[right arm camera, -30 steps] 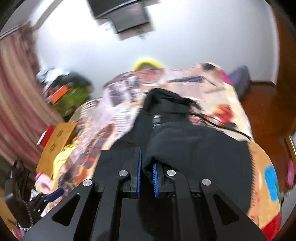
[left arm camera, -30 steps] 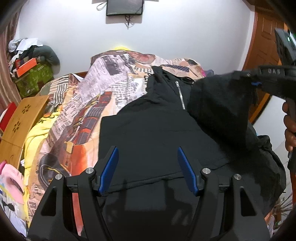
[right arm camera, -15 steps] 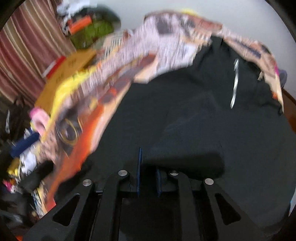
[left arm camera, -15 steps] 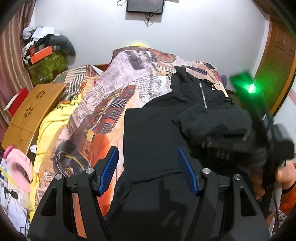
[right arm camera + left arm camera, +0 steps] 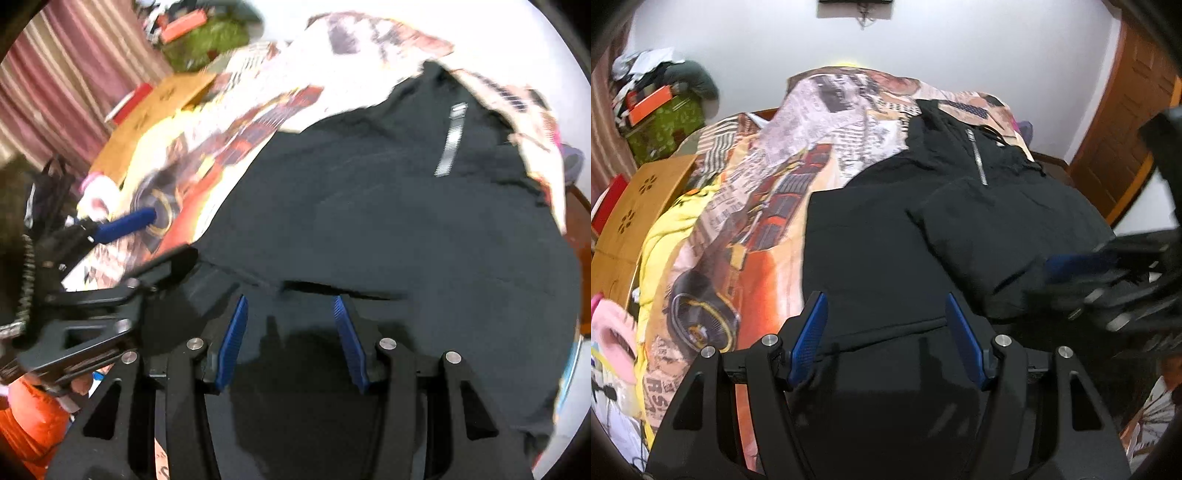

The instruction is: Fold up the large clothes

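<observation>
Jacket (image 5: 886, 251), black, zip uppermost, spread flat on printed bedspread (image 5: 783, 192) for folding; one sleeve apparently laid across its chest. My left gripper (image 5: 886, 332) and right gripper (image 5: 290, 332): jaws wide, holding nothing, poised above its hem.

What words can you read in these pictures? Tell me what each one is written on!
"RS": big dark letters on the newspaper-print bedsheet, near its lower left edge in the left wrist view; the rest of that word is cut off.
Newspaper columns printed on the bedsheet: too small and blurred to read.
Black jacket: no readable label or brand; its zipper carries none.
Orange box on the far shelf: no legible text.
</observation>
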